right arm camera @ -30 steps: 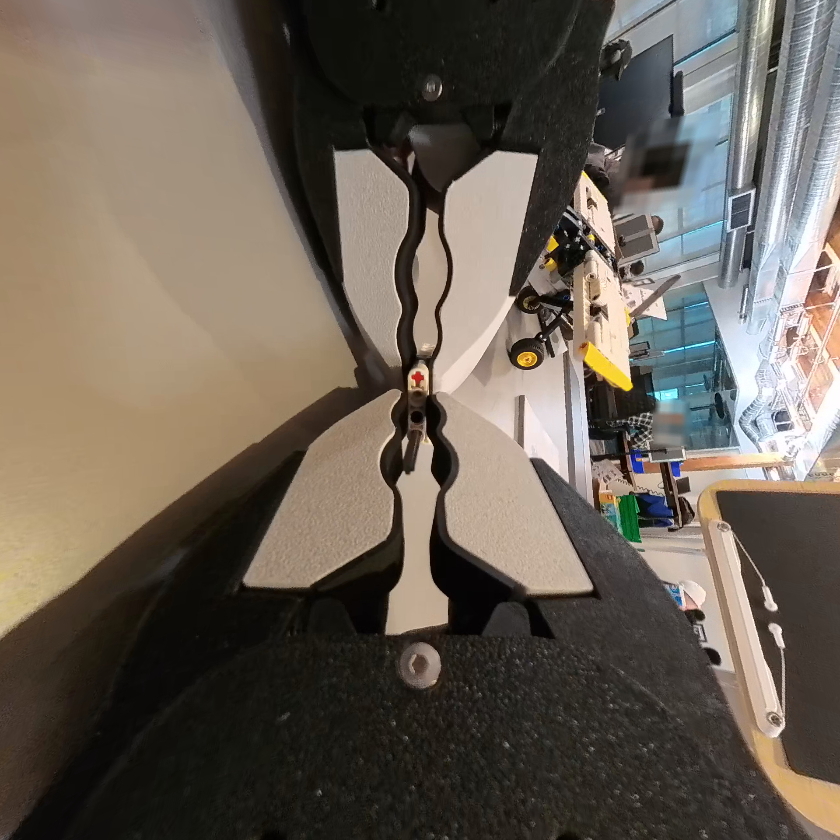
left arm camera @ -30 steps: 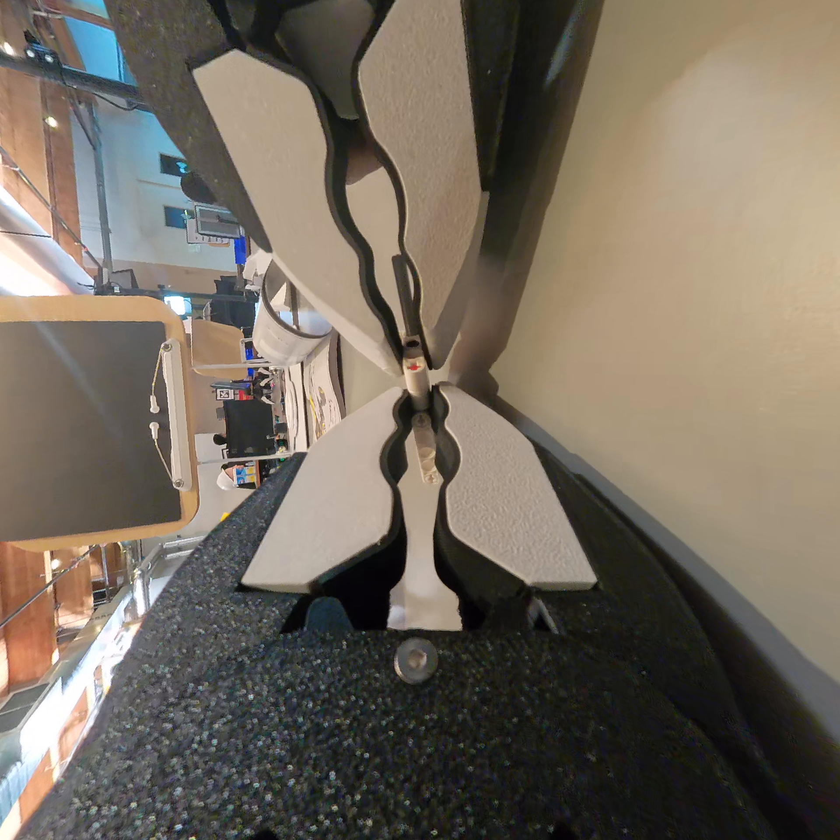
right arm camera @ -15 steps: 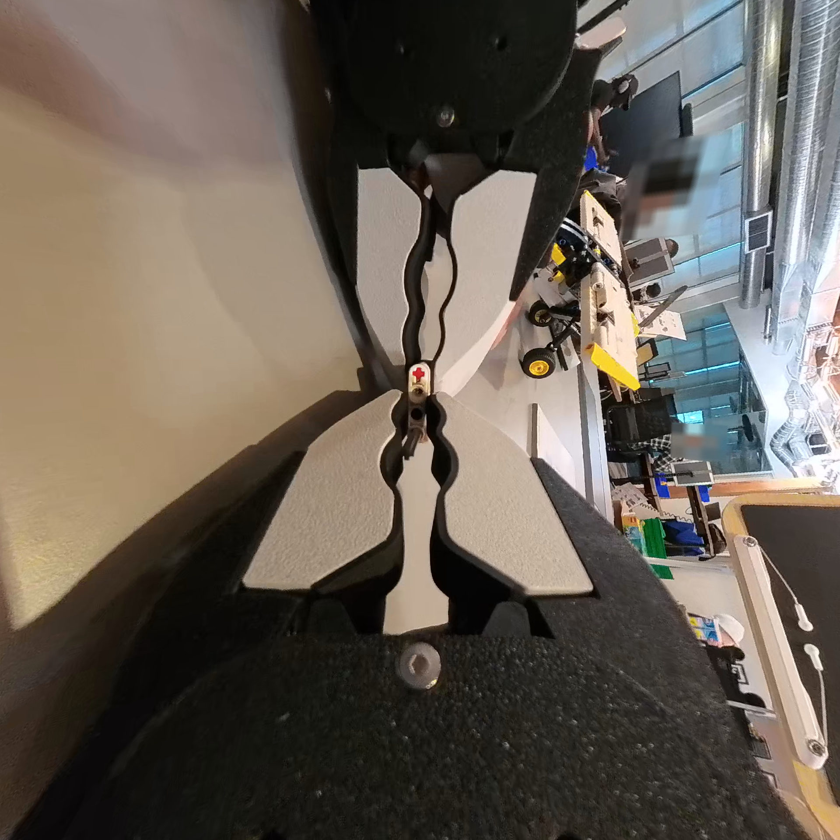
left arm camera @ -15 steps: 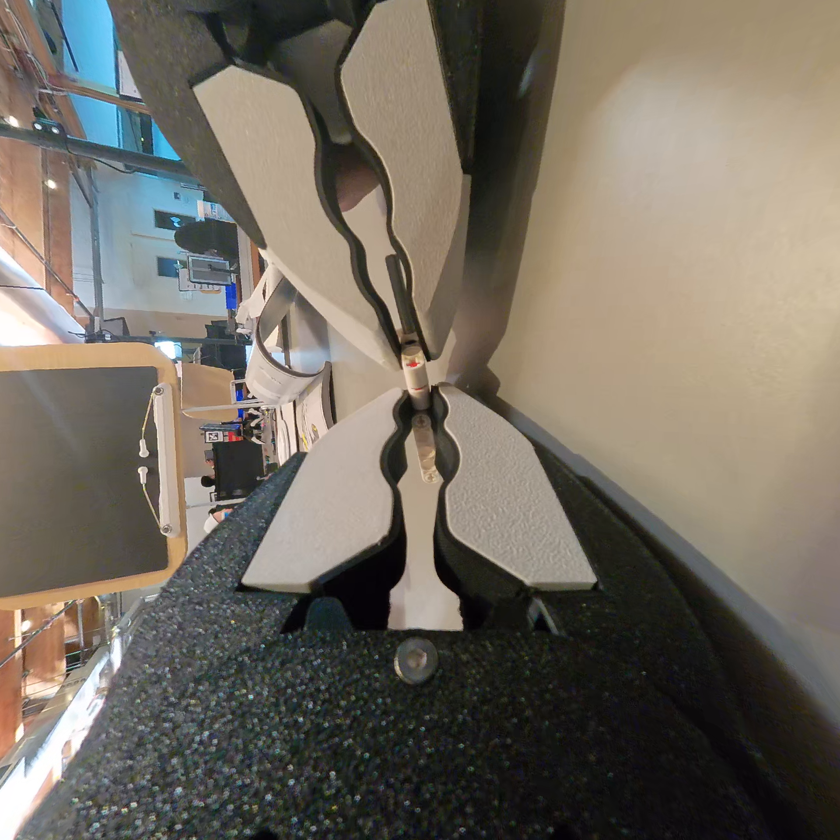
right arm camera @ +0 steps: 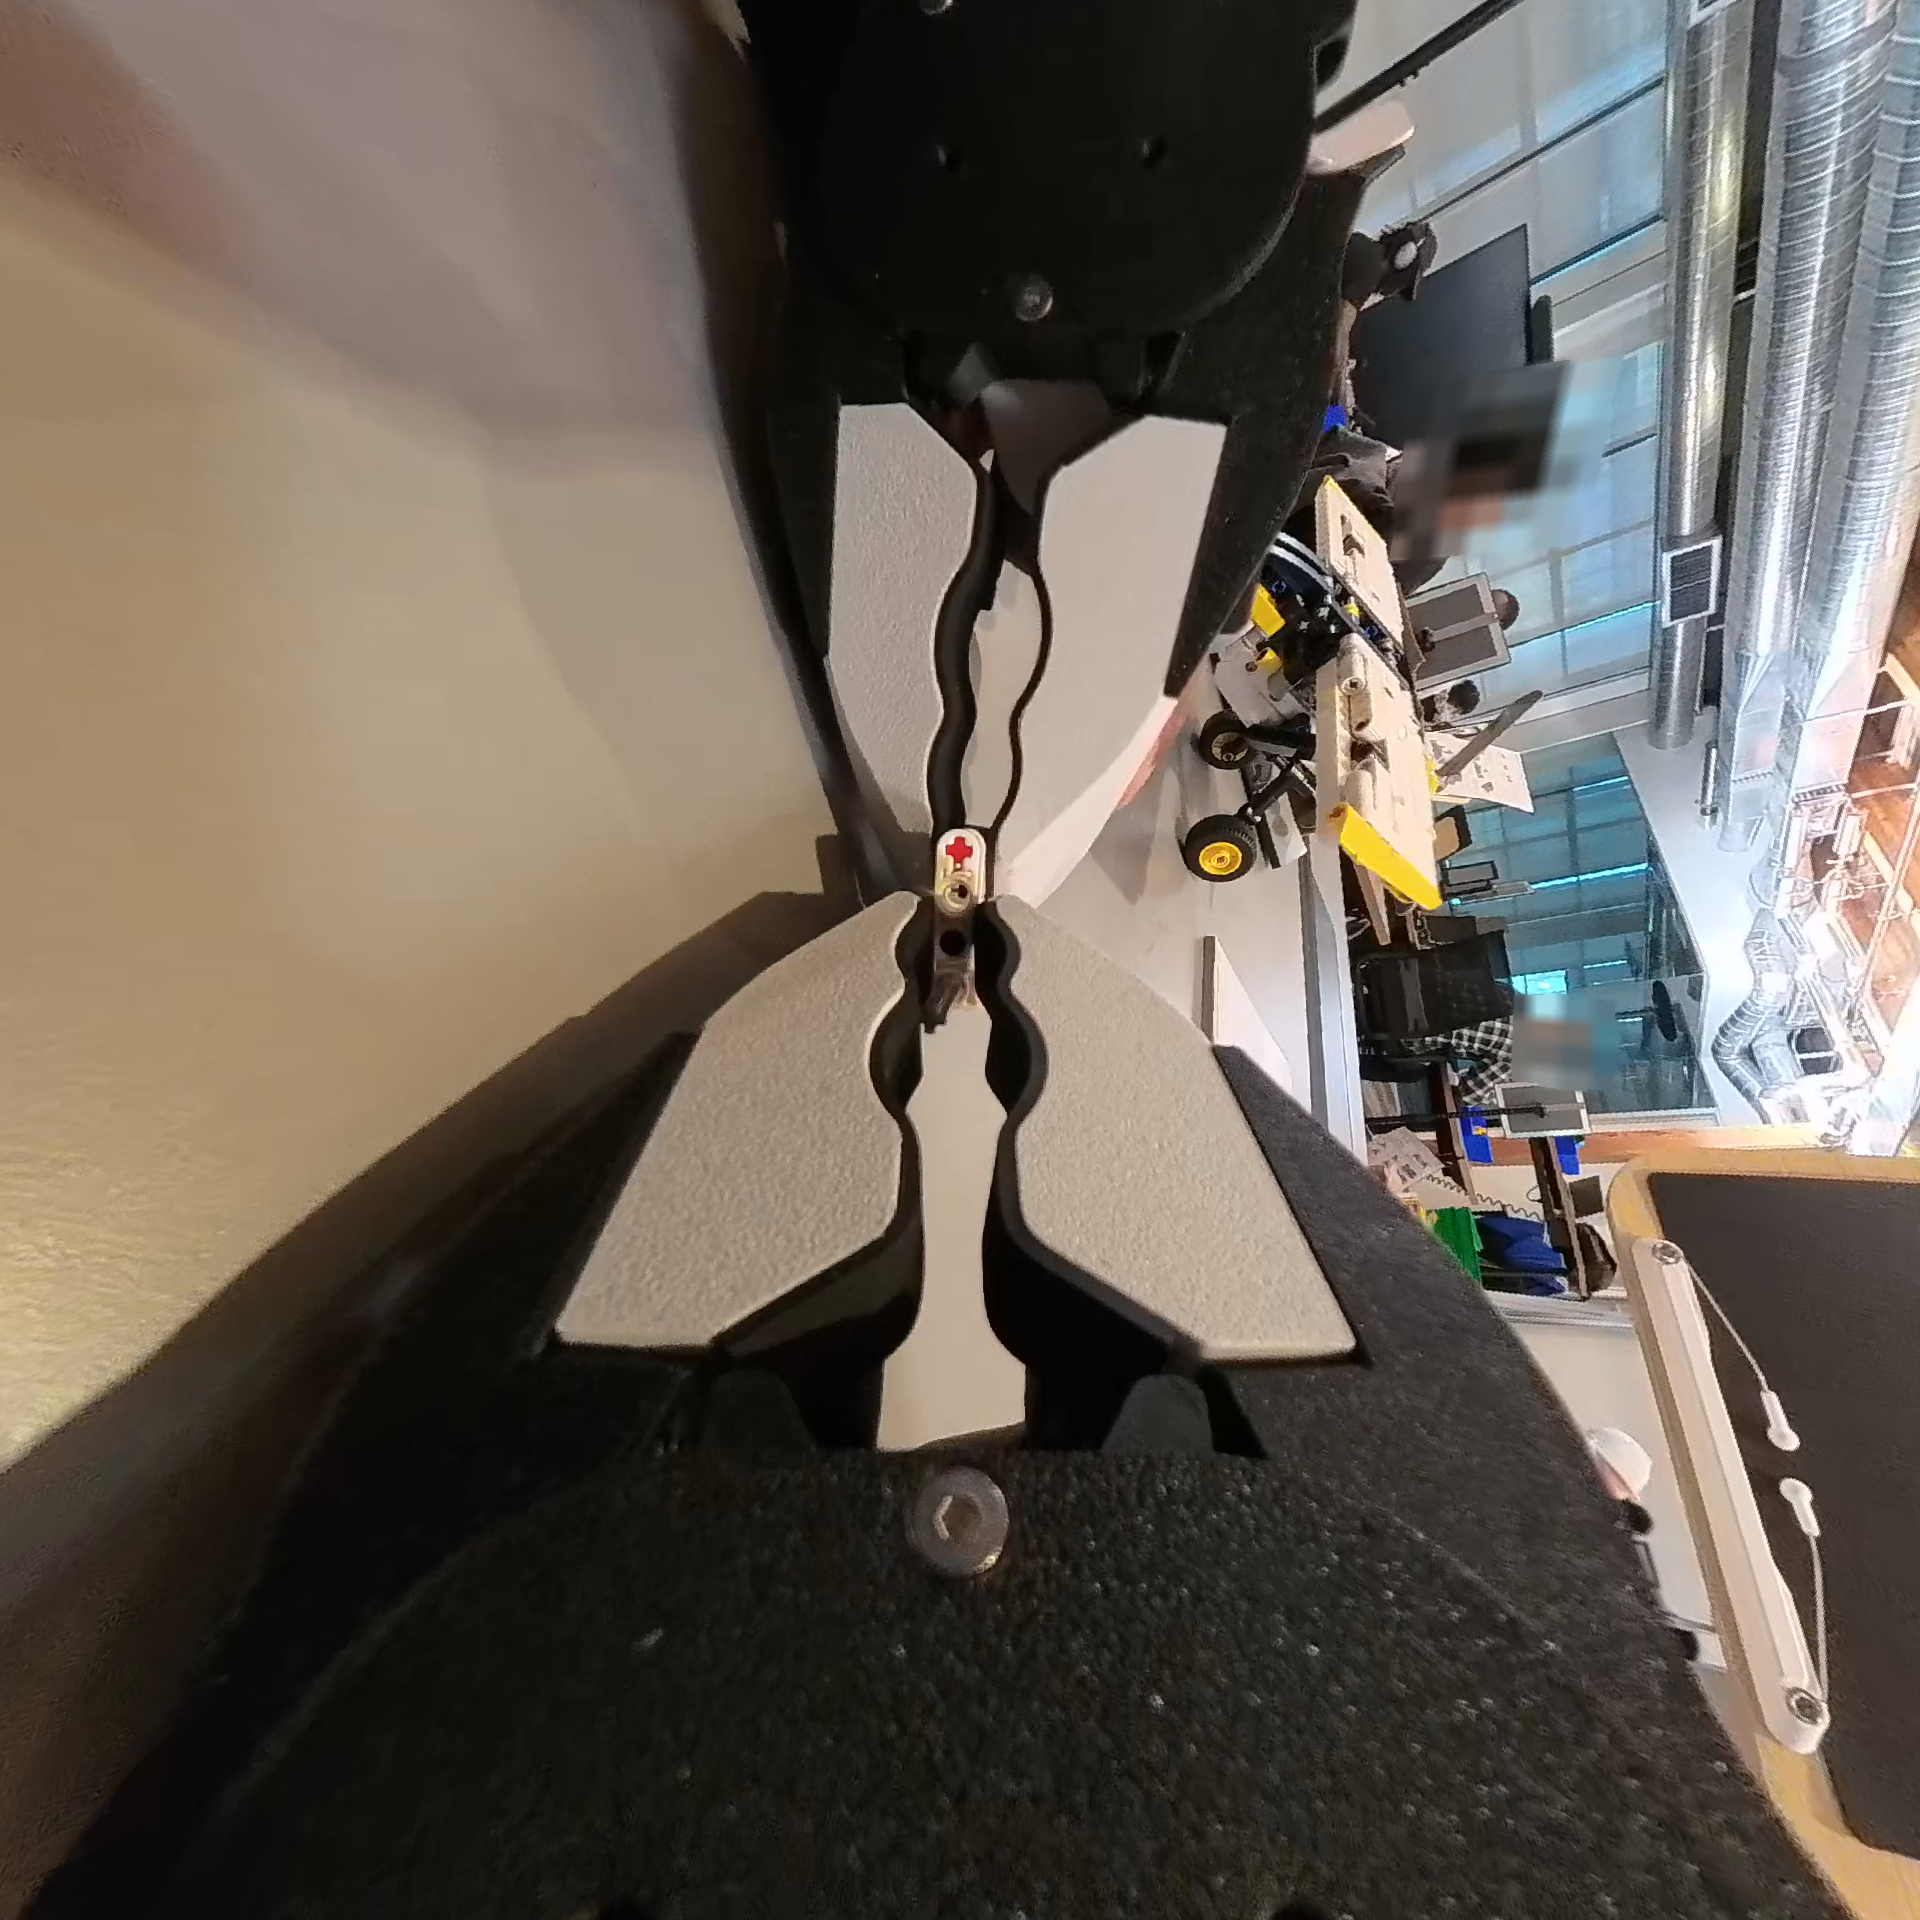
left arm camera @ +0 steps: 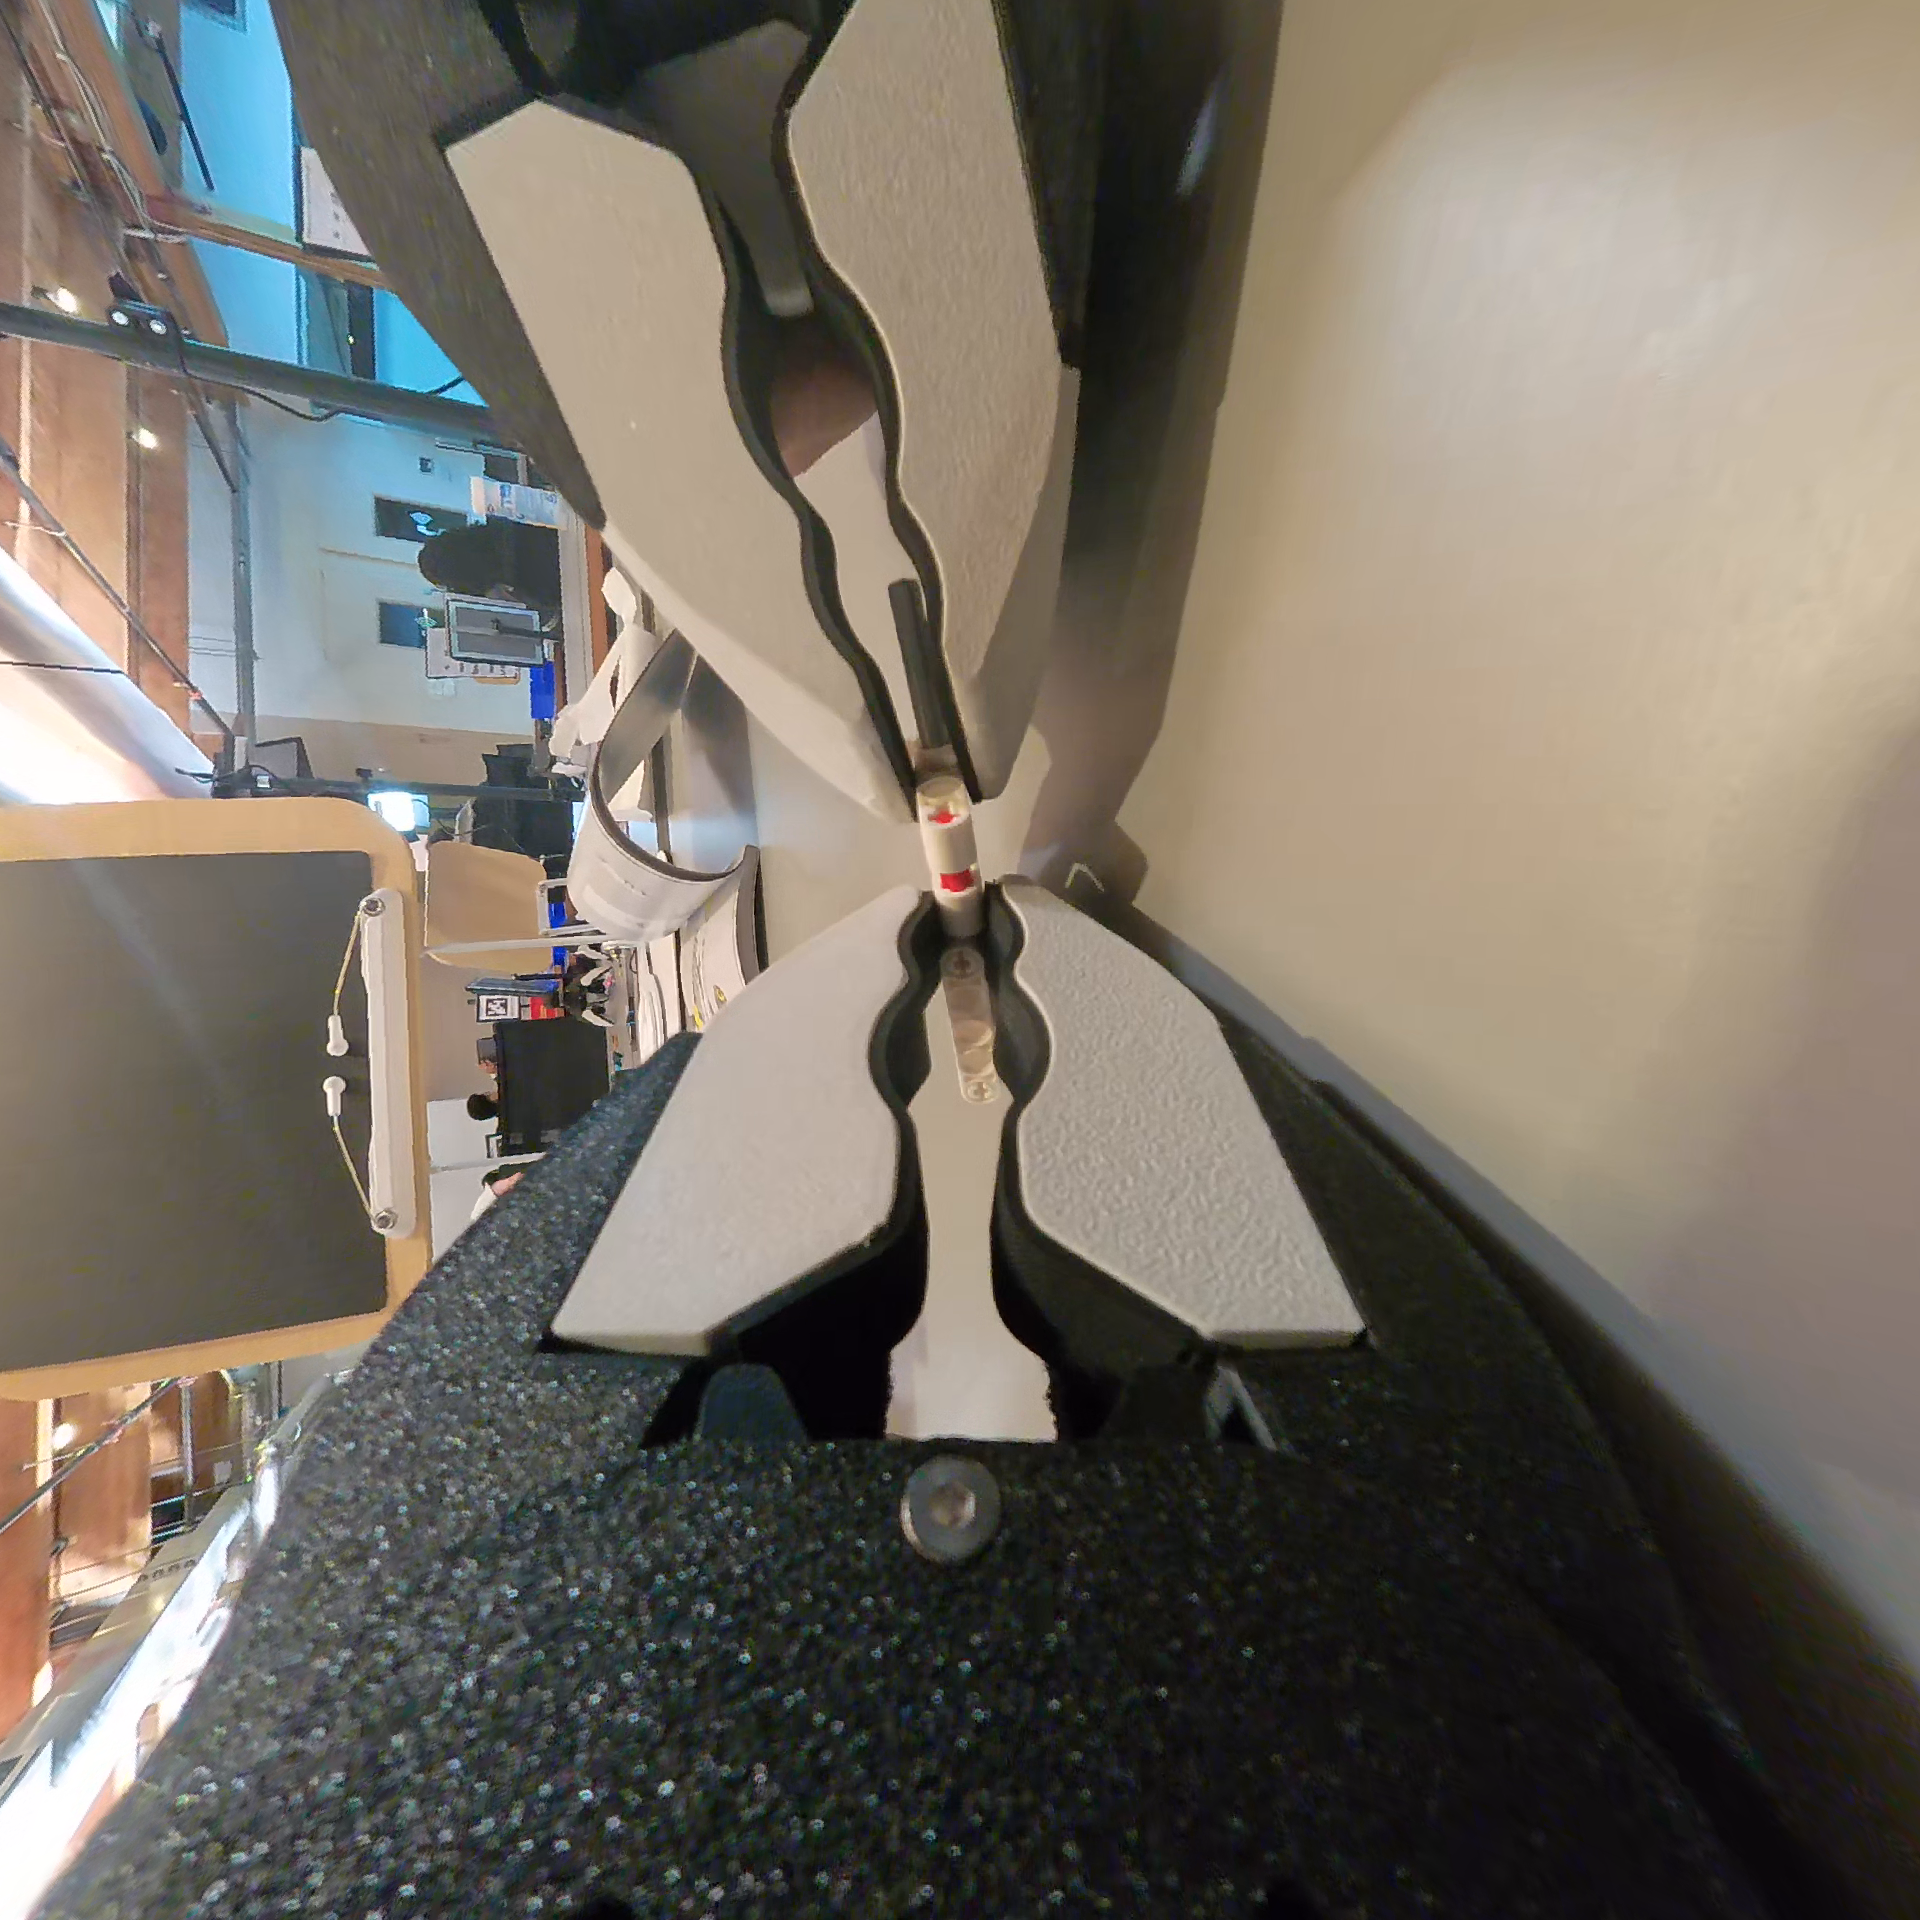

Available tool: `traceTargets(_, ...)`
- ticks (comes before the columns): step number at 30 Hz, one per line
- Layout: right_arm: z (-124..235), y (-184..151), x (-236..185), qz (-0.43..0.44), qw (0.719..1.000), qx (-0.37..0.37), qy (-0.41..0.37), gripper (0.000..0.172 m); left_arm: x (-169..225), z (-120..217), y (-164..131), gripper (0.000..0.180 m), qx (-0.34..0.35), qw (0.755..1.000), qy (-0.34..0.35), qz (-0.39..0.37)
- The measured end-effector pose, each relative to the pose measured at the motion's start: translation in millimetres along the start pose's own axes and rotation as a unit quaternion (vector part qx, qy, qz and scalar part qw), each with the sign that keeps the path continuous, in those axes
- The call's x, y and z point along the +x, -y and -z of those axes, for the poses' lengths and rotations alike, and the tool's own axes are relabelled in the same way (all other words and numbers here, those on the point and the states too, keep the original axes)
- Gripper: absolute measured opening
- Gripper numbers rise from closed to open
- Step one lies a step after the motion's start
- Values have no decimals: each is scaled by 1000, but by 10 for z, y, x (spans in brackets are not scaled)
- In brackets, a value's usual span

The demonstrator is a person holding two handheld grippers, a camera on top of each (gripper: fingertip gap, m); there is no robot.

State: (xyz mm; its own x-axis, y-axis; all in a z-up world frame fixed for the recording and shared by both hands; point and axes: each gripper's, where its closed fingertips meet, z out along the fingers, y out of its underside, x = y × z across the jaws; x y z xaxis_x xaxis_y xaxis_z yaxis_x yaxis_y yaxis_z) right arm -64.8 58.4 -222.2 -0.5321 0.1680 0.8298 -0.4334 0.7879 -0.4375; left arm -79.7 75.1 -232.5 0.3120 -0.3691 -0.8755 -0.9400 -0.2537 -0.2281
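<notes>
My two grippers meet tip to tip on one small building-toy assembly. In the left wrist view my left gripper point(left arm camera: 951, 909) is shut on a thin white beam point(left arm camera: 966, 1023). The beam's front end point(left arm camera: 945, 842), with red cross-shaped axle ends, sticks out past the tips. The right gripper's fingers point(left arm camera: 935, 343) reach in from above and pinch a black rod point(left arm camera: 920, 665). In the right wrist view my right gripper point(right arm camera: 956, 920) is shut on a black connector with a round hole point(right arm camera: 951, 951). The white beam with a red cross point(right arm camera: 961, 862) sits in the tips of the left gripper's fingers point(right arm camera: 894, 623) beyond it.
A plain cream surface point(left arm camera: 1558, 727) runs close along one side of both grippers and also shows in the right wrist view point(right arm camera: 364, 675). A wood-framed black board point(left arm camera: 187, 1091) hangs on the other side. A toy vehicle with yellow wheels point(right arm camera: 1226, 857) stands on a white table point(right arm camera: 1247, 966) farther off. My two grippers' fingertips are within a few centimetres of each other.
Both grippers stay shut on their parts. The pair has shifted and tilted together, so the background has slid. A second red axle end now shows on the white beam in the left wrist view.
</notes>
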Motion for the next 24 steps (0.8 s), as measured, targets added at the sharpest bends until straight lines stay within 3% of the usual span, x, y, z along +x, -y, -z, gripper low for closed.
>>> traceTargets(24,42,18,-4,5,1000,12,-10,7,9,-4,-15,8,-11,1000,-7,20)
